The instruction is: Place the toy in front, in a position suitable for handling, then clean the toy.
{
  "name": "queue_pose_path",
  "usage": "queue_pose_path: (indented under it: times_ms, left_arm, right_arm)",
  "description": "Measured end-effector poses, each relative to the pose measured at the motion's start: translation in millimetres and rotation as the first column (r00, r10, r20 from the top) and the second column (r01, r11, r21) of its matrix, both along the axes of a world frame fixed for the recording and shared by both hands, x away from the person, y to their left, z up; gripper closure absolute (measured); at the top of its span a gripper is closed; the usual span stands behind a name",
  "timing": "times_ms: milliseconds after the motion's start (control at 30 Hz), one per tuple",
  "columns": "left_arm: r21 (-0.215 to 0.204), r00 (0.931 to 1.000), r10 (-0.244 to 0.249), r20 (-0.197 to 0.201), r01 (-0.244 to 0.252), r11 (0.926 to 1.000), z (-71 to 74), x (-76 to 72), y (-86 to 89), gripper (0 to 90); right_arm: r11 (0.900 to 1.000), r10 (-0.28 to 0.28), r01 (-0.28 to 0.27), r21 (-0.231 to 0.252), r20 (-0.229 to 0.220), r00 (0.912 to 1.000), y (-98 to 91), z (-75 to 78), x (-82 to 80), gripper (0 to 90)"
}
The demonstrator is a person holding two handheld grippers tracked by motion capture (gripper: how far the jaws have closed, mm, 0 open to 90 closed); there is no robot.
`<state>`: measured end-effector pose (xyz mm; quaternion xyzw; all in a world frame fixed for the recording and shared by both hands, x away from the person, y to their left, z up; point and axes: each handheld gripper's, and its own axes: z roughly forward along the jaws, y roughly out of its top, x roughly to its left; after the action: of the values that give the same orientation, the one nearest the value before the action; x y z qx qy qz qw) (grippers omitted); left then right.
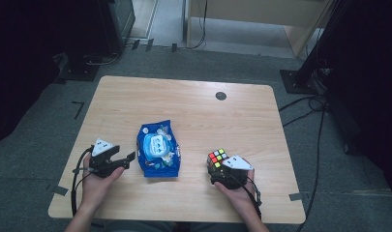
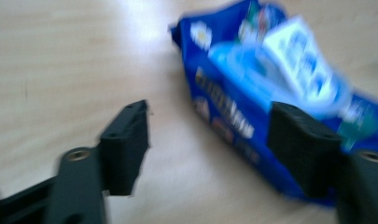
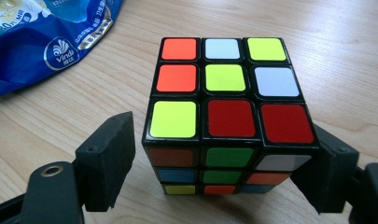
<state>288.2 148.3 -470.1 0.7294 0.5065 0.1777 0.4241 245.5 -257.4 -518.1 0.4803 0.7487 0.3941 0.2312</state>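
Puzzle cube (image 3: 228, 116) sits between jaws of your right gripper (image 3: 214, 163), on desk (image 1: 193, 101) at front right. Jaws released: gap shows beside left pad, right pad close to or touching cube's side, can't tell which. Wipes pack (image 1: 158, 148) lies left of cube, well apart. Your left gripper (image 2: 210, 140) is nearer pack: jaws open, empty, pack ahead to their right, its long axis running away from you.
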Motion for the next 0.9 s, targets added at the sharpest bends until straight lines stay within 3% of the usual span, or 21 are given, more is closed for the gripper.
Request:
queue_pose_path:
  times_ms: [133, 267, 467, 567, 900]
  left_arm:
    - [-0.004, 0.9996, -0.01, 0.027, 0.01, 0.9999, 5.8, 15.6, -13.9, 41.6]
    - [0.012, 0.9993, -0.027, 0.024, 0.027, 0.9996, 4.2, 27.3, -25.2, 52.1]
    - [0.019, 0.9986, -0.015, -0.051, 0.016, 0.9997, -11.0, 49.9, -37.5, 63.8]
    - [0.017, 0.9977, -0.01, -0.068, 0.011, 0.9998, -15.0, 53.5, -37.4, 67.2]
    - [0.033, 0.9984, -0.029, -0.049, 0.03, 0.999, -11.0, 52.7, -40.4, 69.8]
  right_arm:
    - [1.0, -0.004, 0.004, 0.0, 0.007, 1.0, 0.8, -0.7, -1.2, 22.0]
    - [0.9999, -0.011, 0.011, 0.013, 0.007, 0.9999, -0.8, -0.6, -1.5, 22.6]
    - [0.9999, -0.013, 0.013, 0.006, 0.009, 0.9999, 0.3, -1.0, -1.5, 23.2]
    - [0.9999, -0.013, 0.013, 0.008, 0.009, 0.9999, 0.0, -1.0, -1.4, 23.4]
    - [0.9999, -0.016, 0.016, 0.004, 0.007, 0.9998, 0.8, -1.5, -1.2, 24.3]
